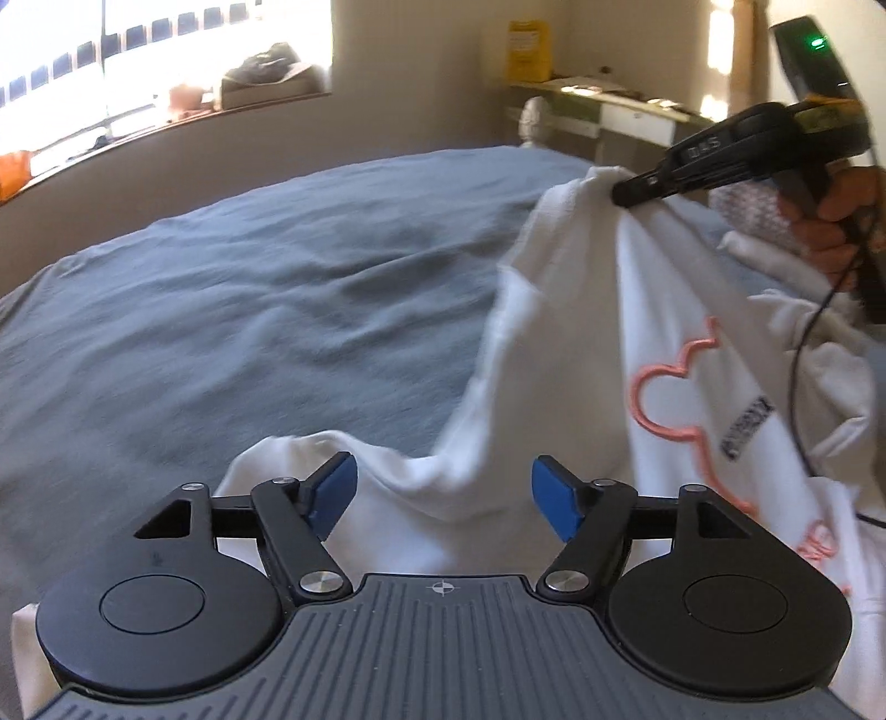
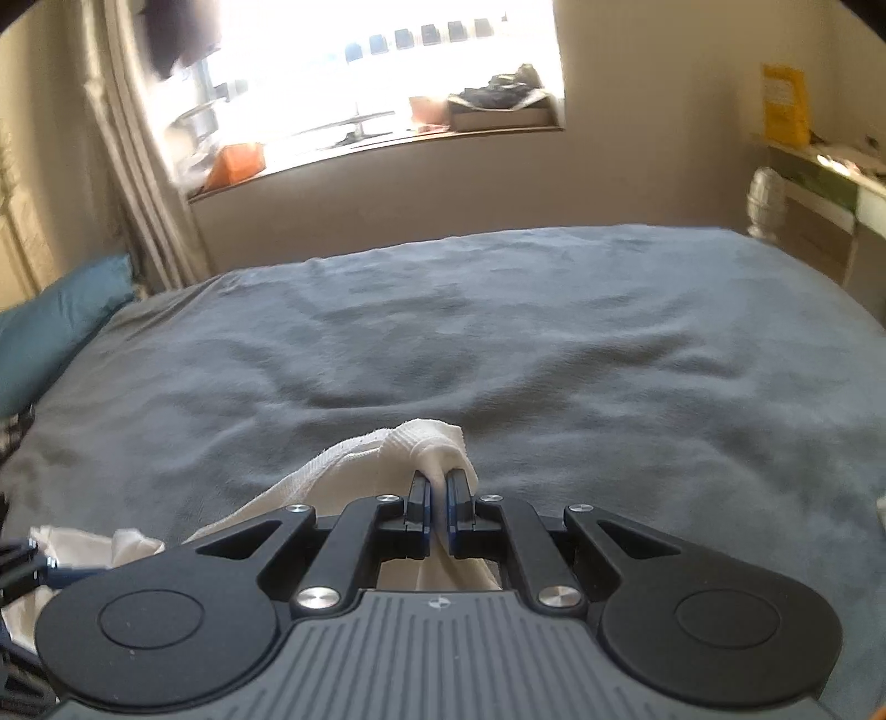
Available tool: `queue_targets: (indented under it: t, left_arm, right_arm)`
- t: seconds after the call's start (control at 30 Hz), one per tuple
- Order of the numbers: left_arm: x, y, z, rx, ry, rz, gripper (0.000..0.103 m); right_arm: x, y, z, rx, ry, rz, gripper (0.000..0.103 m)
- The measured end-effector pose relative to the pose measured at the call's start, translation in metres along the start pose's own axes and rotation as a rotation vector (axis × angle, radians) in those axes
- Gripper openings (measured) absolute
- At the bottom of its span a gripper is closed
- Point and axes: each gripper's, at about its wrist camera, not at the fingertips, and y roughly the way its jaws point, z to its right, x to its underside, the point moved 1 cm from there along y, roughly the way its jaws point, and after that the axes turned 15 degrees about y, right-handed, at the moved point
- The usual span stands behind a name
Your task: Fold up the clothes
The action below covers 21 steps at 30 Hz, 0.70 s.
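A white shirt [image 1: 664, 387] with a pink mouse-ear outline hangs lifted over the grey bed cover [image 1: 249, 304]. My right gripper [image 1: 623, 196] is at the upper right of the left wrist view, gripped by a person's hand [image 1: 830, 238], and is pinching the shirt's top edge. In the right wrist view this gripper [image 2: 437, 498] is shut on a bunched white fold [image 2: 426, 443]. My left gripper [image 1: 443, 493] stands open low over the shirt's trailing part. Its blue pads [image 1: 332, 490] are wide apart and press on nothing.
The grey bed cover [image 2: 554, 332] stretches ahead to the wall under the window. A teal pillow [image 2: 55, 327] lies at its left edge. A white bedpost [image 1: 534, 119] and a desk [image 1: 609, 105] with a yellow bag [image 1: 529, 50] stand at the far right. Patterned fabric [image 1: 756, 210] lies behind the right gripper.
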Motion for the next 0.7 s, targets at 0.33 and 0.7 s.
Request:
queue_targets:
  t: [0.33, 0.7]
  left_arm:
    - [-0.009, 0.04, 0.009, -0.127, 0.07, -0.048, 0.077]
    - [-0.026, 0.083, 0.002, -0.02, -0.008, -0.103, 0.088]
  right_arm:
    - [0.001, -0.022, 0.011, -0.037, 0.056, 0.044, 0.005]
    - [0.01, -0.014, 0.021, -0.019, 0.082, -0.035, 0.006]
